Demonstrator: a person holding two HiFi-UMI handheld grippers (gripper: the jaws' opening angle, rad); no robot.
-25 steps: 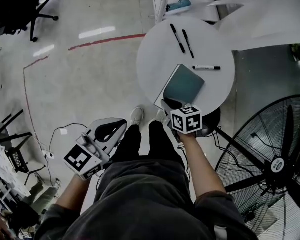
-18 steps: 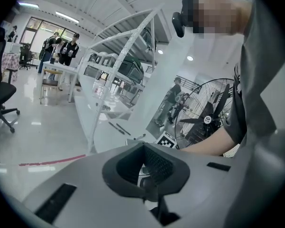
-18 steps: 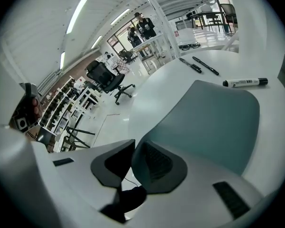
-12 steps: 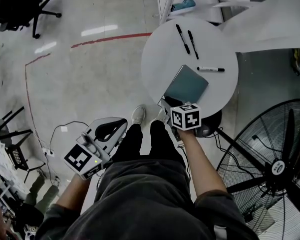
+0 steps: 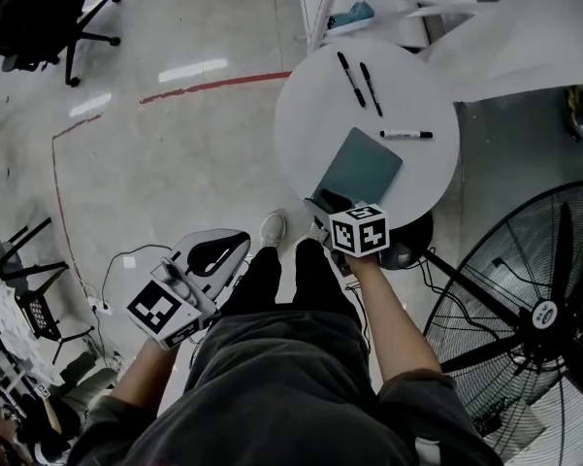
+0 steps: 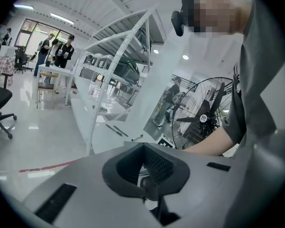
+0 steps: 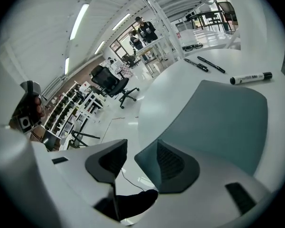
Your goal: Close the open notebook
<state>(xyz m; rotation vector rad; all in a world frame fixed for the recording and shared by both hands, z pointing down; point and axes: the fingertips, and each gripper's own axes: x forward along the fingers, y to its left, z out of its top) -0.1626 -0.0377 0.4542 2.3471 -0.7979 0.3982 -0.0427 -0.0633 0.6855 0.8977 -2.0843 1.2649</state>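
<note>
White round table [image 5: 306,115] fills the upper right of the head view, and the teal notebook [image 5: 361,168] lies closed on its lower part. At the notebook's lower left corner sits the right gripper [image 5: 322,205]. Its fingers [image 7: 168,165] have just been opening and stand apart, gripping nothing, with the cover just to their right. Off the table at lower left, the left gripper [image 5: 218,253] is closed and empty.

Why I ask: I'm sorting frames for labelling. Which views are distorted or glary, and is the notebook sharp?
Head view: mild wide-angle bending at the edges, bright glare streaks on the floor, notebook sharp. Left gripper view: strong fisheye with dark corners, and ceiling lights that glare. Right gripper view: strong fisheye that curves the table rim, while notebook and marker stay crisp.
</note>
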